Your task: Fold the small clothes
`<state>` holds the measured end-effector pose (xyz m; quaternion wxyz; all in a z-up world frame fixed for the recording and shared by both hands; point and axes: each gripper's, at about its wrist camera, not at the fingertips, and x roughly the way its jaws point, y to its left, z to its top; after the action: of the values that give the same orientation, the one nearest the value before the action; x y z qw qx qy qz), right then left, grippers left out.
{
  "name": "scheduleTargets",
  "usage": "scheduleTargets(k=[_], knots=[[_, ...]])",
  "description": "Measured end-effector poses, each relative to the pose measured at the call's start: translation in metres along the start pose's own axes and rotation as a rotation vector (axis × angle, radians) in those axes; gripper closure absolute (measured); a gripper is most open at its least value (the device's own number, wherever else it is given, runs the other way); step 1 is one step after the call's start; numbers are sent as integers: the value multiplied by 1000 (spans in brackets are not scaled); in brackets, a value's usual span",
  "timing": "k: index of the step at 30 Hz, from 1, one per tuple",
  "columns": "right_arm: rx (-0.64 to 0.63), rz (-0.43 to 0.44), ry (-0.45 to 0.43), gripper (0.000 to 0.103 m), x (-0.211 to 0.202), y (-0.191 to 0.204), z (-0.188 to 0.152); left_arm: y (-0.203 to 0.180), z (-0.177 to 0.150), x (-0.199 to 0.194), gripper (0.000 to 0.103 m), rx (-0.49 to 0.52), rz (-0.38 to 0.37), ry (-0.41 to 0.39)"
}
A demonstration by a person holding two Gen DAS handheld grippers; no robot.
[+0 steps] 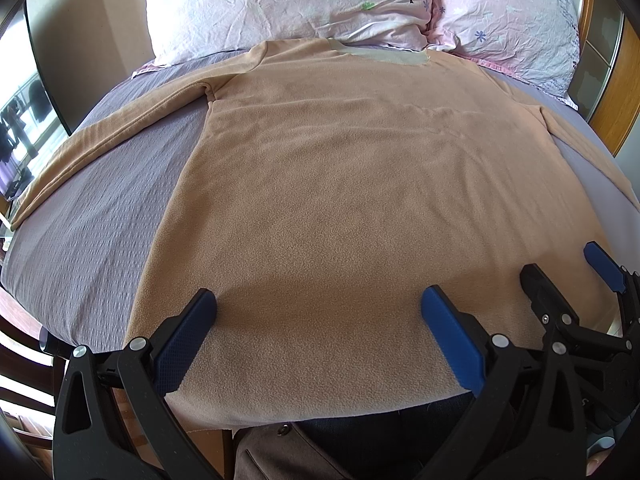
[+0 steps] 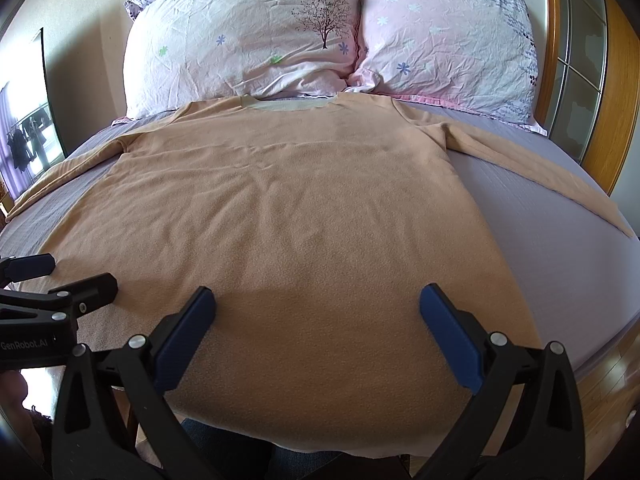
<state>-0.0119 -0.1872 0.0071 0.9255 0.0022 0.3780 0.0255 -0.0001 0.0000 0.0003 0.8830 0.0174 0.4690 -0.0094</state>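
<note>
A tan long-sleeved fleece top (image 1: 340, 184) lies flat on the bed, neck toward the pillows, both sleeves spread out; it also shows in the right wrist view (image 2: 304, 208). My left gripper (image 1: 318, 312) is open and empty, hovering over the hem near the bed's front edge. My right gripper (image 2: 318, 312) is open and empty too, over the hem just to the right. The right gripper's fingers (image 1: 604, 266) show at the right of the left wrist view, and the left gripper's fingers (image 2: 32, 266) at the left of the right wrist view.
The bed has a lilac sheet (image 1: 96, 216) (image 2: 540, 240). Two pink flowered pillows (image 1: 280, 0) (image 2: 448, 36) lie at the head. A wooden headboard (image 2: 616, 80) stands at the right. A window with hanging clothes (image 2: 28, 140) is at the left.
</note>
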Motion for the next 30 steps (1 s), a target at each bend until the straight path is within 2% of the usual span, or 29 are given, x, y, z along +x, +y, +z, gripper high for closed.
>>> scheduleTargets(k=[16, 20, 22, 23, 26, 28, 29, 30], knots=[[-18, 14, -13, 2, 0, -3, 4, 0, -1, 0, 1, 0, 2, -18], [-63, 135, -38, 2, 1, -18, 8, -1, -3, -7, 1, 0, 6, -80], [29, 238, -65, 2, -7, -49, 19, -2, -7, -9, 1, 5, 6, -121], [84, 255, -89, 2, -13, -69, 26, -2, -7, -10, 1, 10, 2, -129], [271, 149, -138, 2, -26, -147, 56, 5, -5, -7, 1, 13, -71, -142], [428, 56, -149, 3, -28, -211, 73, 16, 4, -12, 1, -21, -184, -203], [516, 16, -139, 10, -26, -241, 77, 22, 8, -16, 1, -35, -221, -250], [624, -19, -119, 23, -22, -276, 80, 24, 12, -20, 1, -43, -241, -290]])
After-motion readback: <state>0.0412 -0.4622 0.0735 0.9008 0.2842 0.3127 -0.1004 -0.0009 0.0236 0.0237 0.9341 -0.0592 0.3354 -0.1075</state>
